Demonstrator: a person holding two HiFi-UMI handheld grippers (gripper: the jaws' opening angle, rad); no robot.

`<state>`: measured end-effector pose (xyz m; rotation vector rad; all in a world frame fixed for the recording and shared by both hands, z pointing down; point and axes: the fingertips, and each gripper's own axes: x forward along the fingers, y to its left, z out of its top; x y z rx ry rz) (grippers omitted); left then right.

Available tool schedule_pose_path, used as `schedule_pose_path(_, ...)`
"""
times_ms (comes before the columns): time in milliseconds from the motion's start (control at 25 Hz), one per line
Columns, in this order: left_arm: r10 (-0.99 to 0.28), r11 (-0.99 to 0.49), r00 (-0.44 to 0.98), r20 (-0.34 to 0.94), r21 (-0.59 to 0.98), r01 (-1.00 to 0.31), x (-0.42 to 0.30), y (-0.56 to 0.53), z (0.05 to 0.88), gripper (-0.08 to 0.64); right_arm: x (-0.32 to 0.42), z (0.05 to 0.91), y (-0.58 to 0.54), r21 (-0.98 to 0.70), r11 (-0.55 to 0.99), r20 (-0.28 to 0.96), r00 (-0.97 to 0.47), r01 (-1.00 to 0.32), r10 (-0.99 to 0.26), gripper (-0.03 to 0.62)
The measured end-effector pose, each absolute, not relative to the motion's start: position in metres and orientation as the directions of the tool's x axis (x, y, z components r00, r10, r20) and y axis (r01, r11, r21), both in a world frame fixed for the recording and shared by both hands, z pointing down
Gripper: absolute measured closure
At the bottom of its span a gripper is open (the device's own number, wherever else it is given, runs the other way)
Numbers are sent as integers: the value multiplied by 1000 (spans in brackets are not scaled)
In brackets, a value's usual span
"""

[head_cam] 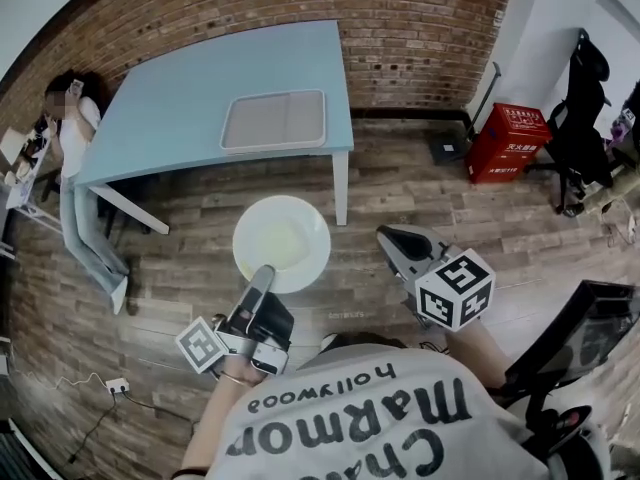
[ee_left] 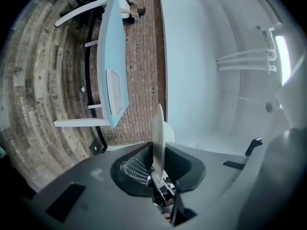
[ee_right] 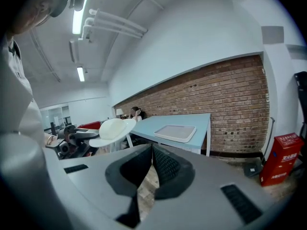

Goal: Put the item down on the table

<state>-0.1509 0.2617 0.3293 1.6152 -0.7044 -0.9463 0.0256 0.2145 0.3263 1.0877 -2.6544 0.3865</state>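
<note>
Bowl: a white round bowl [head_cam: 282,243], off the desk [head_cam: 180,108], held in the air over the wood floor [head_cam: 400,183] on the desk's near side, close to its front right leg.
Bowl contents: the head view shows only a pale yellowish tint in the hollow; I cannot tell what it is.
Left gripper: the left gripper [head_cam: 262,278] is clamped on the bowl's rim; in the left gripper view the rim stands edge-on between the two jaws, both pads on it.
Right gripper: the right gripper [head_cam: 385,233] has its jaws closed together at the tips with nothing between them. It hangs over the floor on the desk's near side, to the right of the bowl and apart from it.
Tray: a grey rectangular tray [head_cam: 273,121] lies flat on the desk near its front right corner; a faint line splits it into two flat halves, both showing bare grey surface.
Desk: light blue top, white legs, its far edge toward the brick wall [head_cam: 420,28].
Red box: a red box [head_cam: 508,141] stands on the floor well to the right of the desk, by the wall; its white print is too small to read.
Shirt writing: the wearer's white shirt [head_cam: 370,418] shows black print upside down, with "hollywood" legible and larger letters "Marmo" below it.
Marker cubes: black-and-white square patterns, no legible text.
Person: someone sits at the desk's left end, against the wall.
</note>
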Motion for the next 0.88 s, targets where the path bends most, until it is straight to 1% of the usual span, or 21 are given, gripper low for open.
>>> schedule_pose_path(240, -807, -254, 544, -229, 967, 31, -171, 230, 335, 518, -1, 334, 191, -153, 677, 319, -684, -720, -656, 581)
schedule_pose_path(480, -797, -213, 566, -211, 975, 64, -167, 207, 356, 518, 7, 349, 176, -170, 634, 347, -648, -755, -678, 581)
schedule_pose_path(720, -800, -182, 569, -192, 980, 74, -156, 168, 368, 518, 13, 360, 139, -193, 643, 388, -660, -741, -643, 581)
schedule_pose_path(880, -815, -172, 550, -181, 983, 68, -156, 139, 373, 518, 13, 365, 97, -198, 657, 391, -673, -728, -628, 581)
